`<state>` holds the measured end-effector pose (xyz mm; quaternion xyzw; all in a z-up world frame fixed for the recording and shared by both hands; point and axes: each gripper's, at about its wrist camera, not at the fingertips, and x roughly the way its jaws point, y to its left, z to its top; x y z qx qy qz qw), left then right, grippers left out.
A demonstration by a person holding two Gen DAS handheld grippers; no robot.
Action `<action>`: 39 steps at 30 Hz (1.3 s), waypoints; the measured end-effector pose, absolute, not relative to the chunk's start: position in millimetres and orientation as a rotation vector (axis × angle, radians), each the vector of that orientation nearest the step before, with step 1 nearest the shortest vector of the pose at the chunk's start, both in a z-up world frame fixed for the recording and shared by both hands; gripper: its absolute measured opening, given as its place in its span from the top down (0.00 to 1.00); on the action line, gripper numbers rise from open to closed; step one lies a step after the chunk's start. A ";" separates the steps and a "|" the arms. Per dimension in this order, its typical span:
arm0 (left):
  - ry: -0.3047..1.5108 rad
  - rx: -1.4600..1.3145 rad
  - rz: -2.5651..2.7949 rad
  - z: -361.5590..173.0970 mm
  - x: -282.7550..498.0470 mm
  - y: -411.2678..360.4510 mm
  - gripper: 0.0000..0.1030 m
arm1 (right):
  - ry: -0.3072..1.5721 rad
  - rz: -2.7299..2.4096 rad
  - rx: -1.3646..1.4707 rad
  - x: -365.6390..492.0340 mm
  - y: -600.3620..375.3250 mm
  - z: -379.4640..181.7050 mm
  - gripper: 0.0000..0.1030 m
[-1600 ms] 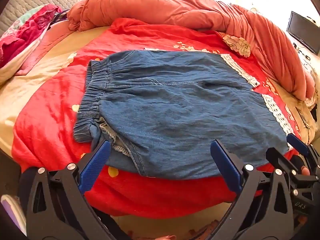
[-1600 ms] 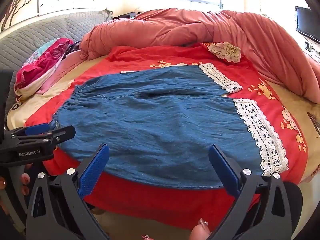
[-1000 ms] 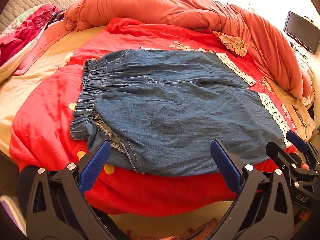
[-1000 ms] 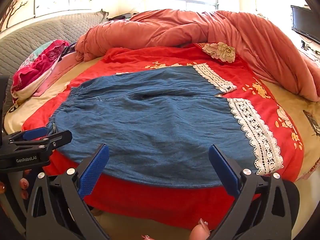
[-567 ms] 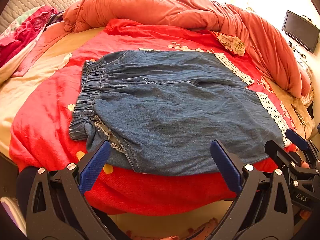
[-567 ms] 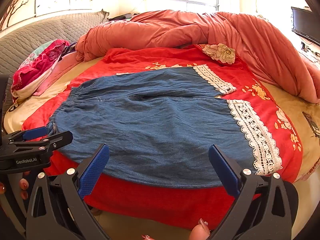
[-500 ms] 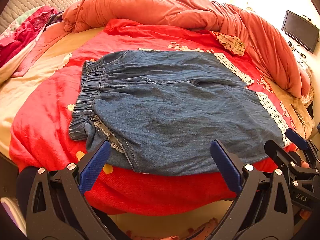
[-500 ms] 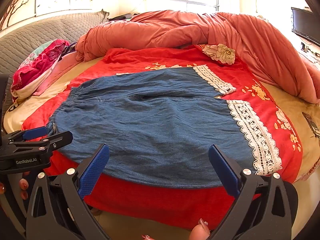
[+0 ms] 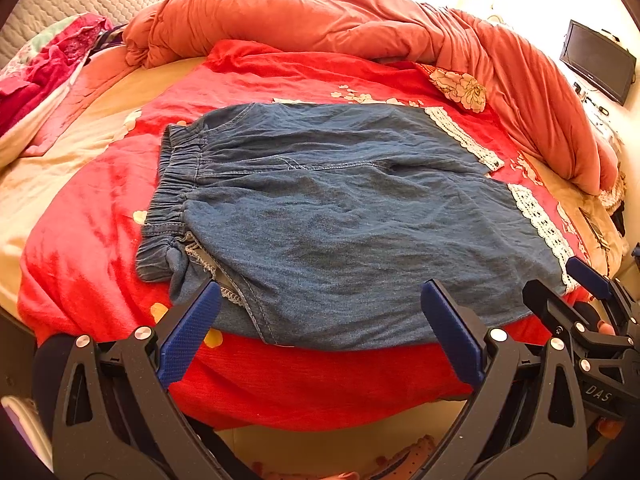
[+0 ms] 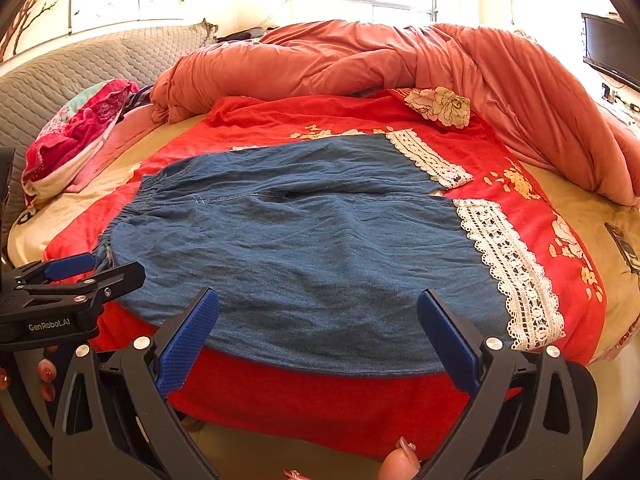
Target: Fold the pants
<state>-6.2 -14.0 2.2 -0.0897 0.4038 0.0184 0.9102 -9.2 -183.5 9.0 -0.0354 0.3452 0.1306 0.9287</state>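
The pants [image 9: 344,216] lie spread flat on the red blanket [image 9: 92,232] on the bed, waistband to the left, lace hems to the right. The left gripper [image 9: 320,332] and right gripper [image 10: 318,332] hover at the near edge, jaws wide apart, holding nothing.

Bed [image 9: 60,184] under red blanket [image 9: 280,376]

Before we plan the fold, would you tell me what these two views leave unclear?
- Underside of the denim pants: hidden in both views, lying on the red blanket.
- Floor: blocked by each hand-held gripper, left, right.
- Dark object on the bed: cut off, unidentifiable.
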 end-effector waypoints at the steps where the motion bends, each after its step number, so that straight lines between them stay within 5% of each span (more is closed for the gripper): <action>1: 0.833 -0.185 0.037 2.1 -6.3 -13.8 0.09 | 0.706 0.267 -0.073 -9.3 -183.4 9.1 0.04; 39: 0.837 -0.195 0.027 -1.2 7.9 -2.0 0.09 | 0.721 0.305 -0.070 11.4 -168.2 4.4 0.04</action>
